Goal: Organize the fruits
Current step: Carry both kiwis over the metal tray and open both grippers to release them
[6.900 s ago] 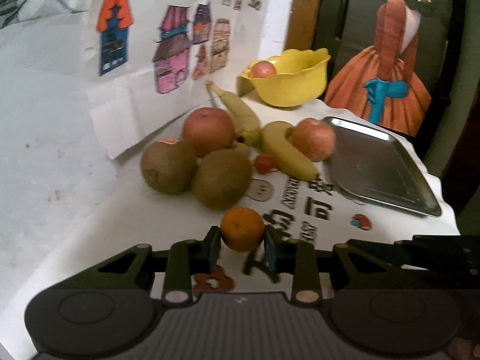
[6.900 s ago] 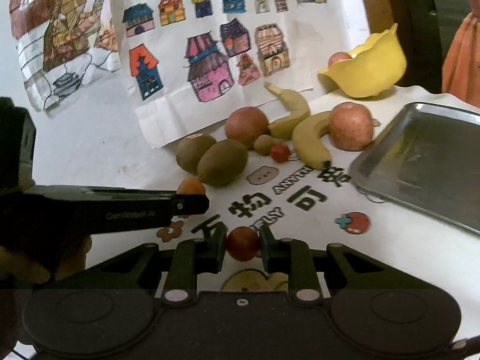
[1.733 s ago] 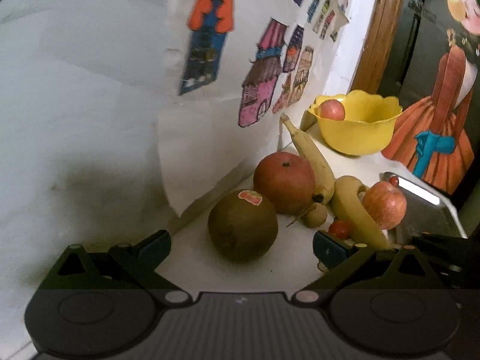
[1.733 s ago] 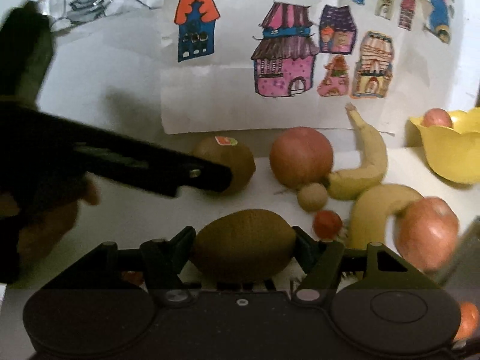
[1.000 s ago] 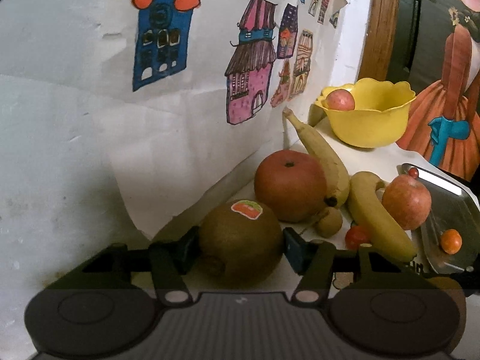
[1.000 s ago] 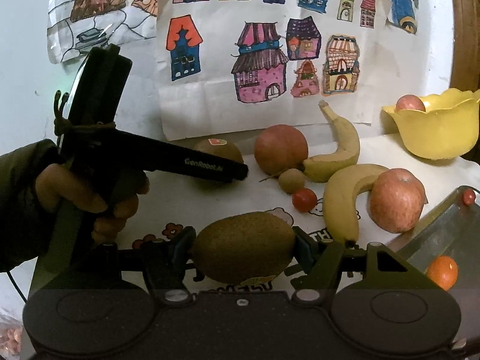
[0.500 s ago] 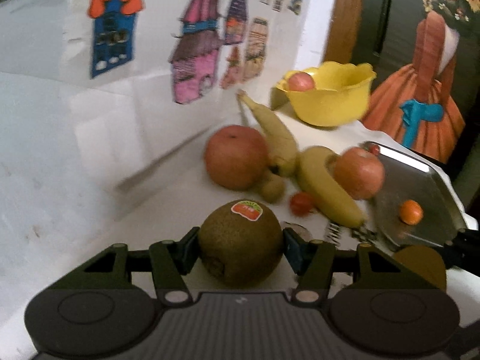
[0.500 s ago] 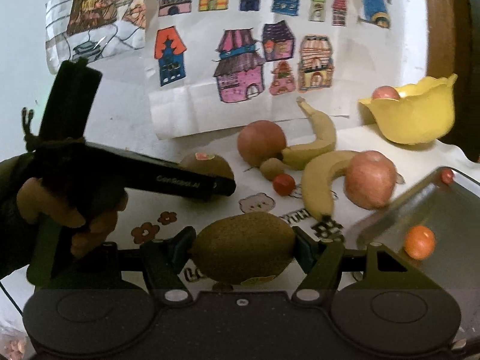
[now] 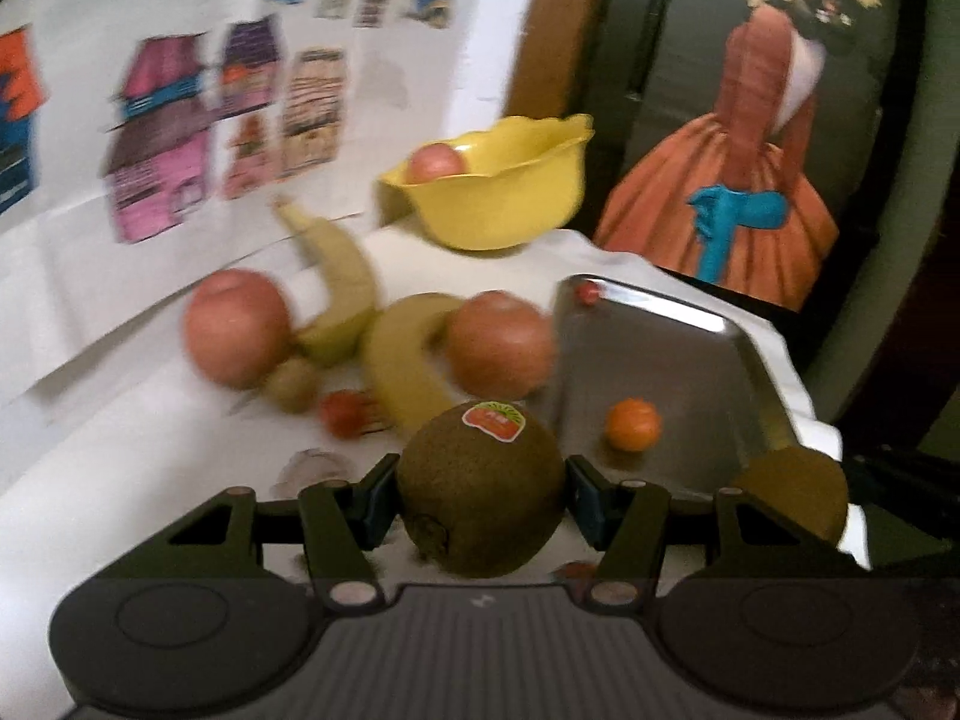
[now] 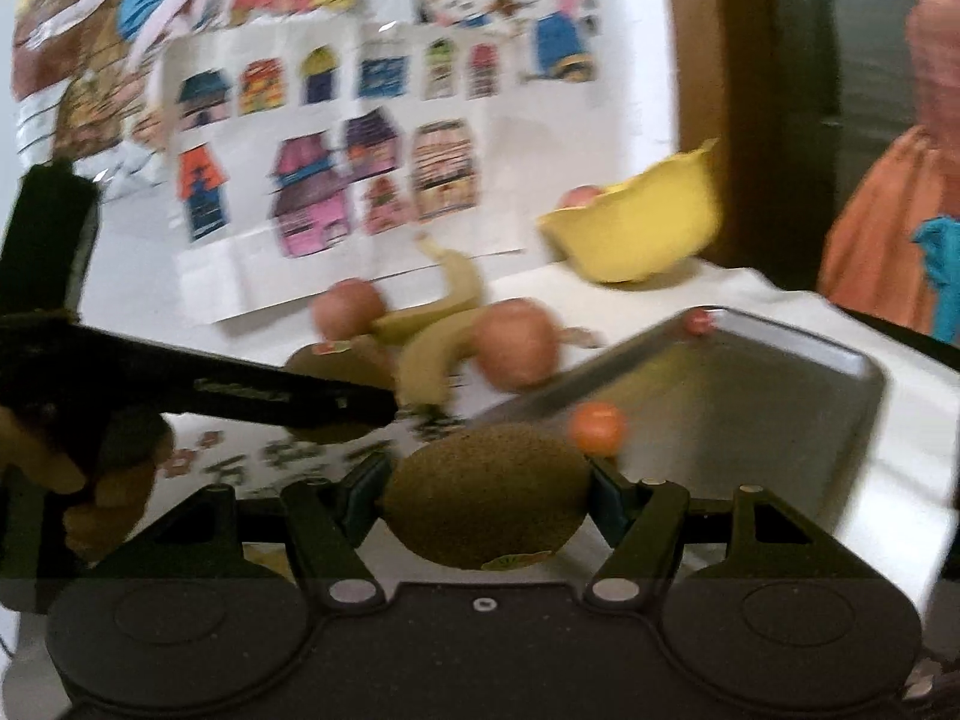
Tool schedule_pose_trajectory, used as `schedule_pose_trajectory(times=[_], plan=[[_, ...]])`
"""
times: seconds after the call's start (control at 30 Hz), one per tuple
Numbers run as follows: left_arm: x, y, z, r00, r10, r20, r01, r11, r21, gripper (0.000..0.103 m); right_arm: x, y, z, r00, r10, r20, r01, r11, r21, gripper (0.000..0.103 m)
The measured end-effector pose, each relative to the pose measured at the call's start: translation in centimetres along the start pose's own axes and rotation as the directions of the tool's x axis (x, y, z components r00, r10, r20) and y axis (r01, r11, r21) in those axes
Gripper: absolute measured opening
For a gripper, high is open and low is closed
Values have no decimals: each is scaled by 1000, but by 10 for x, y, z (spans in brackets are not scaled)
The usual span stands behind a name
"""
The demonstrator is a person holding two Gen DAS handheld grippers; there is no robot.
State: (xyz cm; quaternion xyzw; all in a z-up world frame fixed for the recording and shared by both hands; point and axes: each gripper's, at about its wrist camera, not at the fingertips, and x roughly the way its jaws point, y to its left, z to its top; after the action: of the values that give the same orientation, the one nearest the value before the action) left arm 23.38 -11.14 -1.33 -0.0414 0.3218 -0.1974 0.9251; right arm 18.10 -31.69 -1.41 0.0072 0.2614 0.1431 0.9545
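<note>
Over on the left, the left gripper (image 9: 480, 501) is carrying a kiwi (image 9: 480, 489) with a red sticker on top, its fingers clamped on the fruit's two sides, above the white table (image 9: 108, 450) and just short of the metal tray (image 9: 654, 372). Behind it, two apples, two bananas, a small brown fruit and a cherry tomato are lying bunched together on the table, and a yellow bowl (image 9: 498, 204) with one more apple is standing farther back.

The tray is already holding a small orange (image 9: 633, 425) near its front and a tiny red fruit (image 9: 588, 292) at its far corner.

To the right, the right gripper (image 10: 486, 498) is holding a second kiwi (image 10: 486, 495) lengthwise, fingers pressing on its two ends, right at the tray's near edge.

Both views are blurring, so both grippers seem to be travelling. To do this well, I think each kiwi is best brought low over bare metal, clear of the orange, before the fingers are parting, since a kiwi dropped from height is likely rolling. The two grippers are working close together, so staggering the placements, right one first, looks wise.
</note>
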Motion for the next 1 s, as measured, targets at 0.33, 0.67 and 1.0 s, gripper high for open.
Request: schedule_pose_trajectory(times=[0.33, 0.67, 1.0], plan=[[38, -58, 5, 999, -43, -26, 44, 998, 50, 62, 13, -65, 0, 996, -90, 20, 89, 995, 33, 70], [53, -59, 3, 999, -7, -41, 8, 1000, 29, 62, 59, -98, 22, 998, -56, -16, 56, 998, 10, 70], [59, -60, 1, 1000, -10, -23, 11, 999, 45, 63, 110, -112, 45, 996, -18, -89, 24, 998, 66, 70]])
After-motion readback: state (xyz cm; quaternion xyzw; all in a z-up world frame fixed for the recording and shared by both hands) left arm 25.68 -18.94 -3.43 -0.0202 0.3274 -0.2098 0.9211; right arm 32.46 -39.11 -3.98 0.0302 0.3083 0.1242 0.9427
